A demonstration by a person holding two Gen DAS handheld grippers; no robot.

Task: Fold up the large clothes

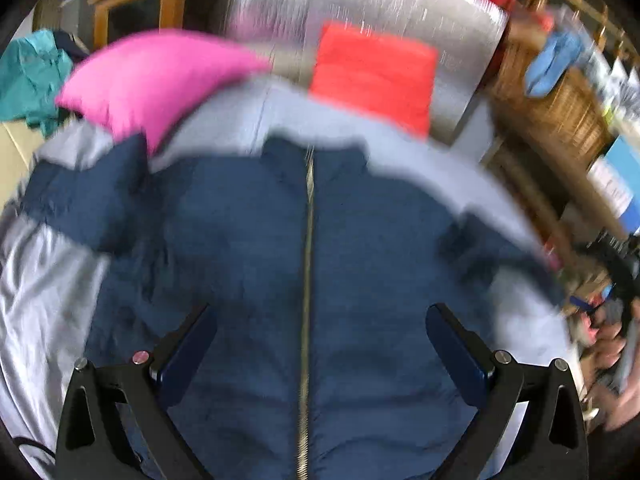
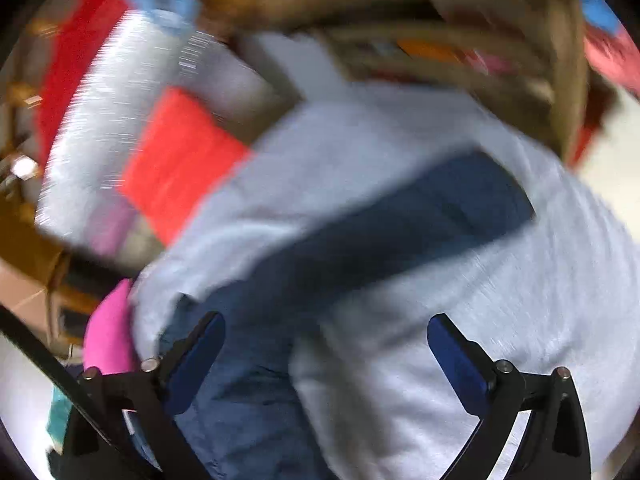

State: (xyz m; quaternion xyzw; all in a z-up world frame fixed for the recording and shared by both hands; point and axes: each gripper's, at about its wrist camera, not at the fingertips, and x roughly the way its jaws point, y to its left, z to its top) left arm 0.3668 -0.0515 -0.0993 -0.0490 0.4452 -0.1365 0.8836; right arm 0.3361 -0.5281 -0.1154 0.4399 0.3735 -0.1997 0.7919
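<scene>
**Navy jacket flat on bed, both tongs wide**

Across the middle of the bed (image 1: 36,280), w/ its pale grey-lilac sheet, a navy zip jacket (image 1: 240,240) lies front-up, collar toward the far edge, zipper (image 1: 308,248) closed & running straight down the center. One sleeve (image 1: 80,200) reaches toward the bed's left edge; the other sleeve (image 2: 420,216) stretches out flat toward the right edge, clear in the right wrist view.

Left tongs (image 1: 318,316) hang above the jacket's lower front, spread wide either side of the zipper, nothing between them. Right tongs (image 2: 326,324) are also wide & empty, above the spot where sleeve meets body, over sheet & jacket edge.

At the far edge: a pink pillow (image 1: 152,80) near the left corner, overlapping the left sleeve's shoulder, & an orange-red pillow (image 1: 372,76) near the middle, against a silvery headboard (image 1: 360,0). Teal cloth (image 1: 28,76) sits off the bed, left. Both views are motion-blurred.
</scene>
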